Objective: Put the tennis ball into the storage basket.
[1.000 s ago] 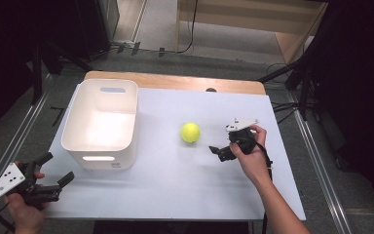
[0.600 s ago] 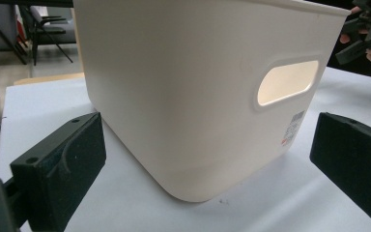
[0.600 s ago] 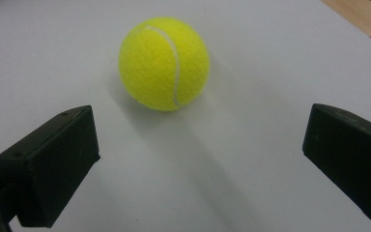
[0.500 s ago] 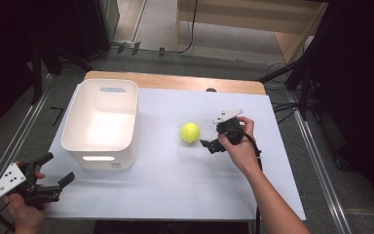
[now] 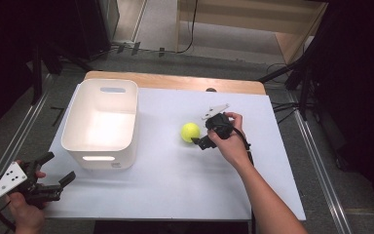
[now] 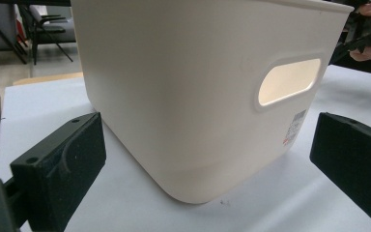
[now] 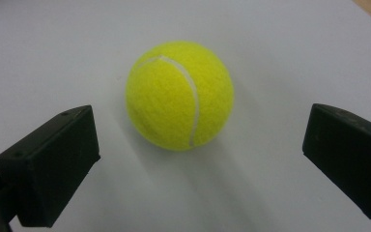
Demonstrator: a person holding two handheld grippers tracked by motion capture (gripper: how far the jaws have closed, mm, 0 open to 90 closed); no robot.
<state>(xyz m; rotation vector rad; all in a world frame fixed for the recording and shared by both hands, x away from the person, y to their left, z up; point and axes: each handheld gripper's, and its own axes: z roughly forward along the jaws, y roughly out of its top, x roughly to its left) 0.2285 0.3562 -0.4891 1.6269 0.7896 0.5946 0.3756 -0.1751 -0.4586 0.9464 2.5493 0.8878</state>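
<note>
From above, the tennis ball [image 5: 190, 132] lies on the white surface [image 5: 175, 185] just beside the right gripper [image 5: 202, 139], right of the white bin [image 5: 102, 122]. The right gripper view has the ball centred just beyond its wide-open jaws, untouched. In the left gripper view, the left gripper [image 6: 198, 164] is spread too, facing the bin's wall.

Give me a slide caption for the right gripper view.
Open right claw lined up on a yellow tennis ball resting on the white table.

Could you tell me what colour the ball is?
Yellow-green ball with a white seam, clearest in the right gripper view.
</note>
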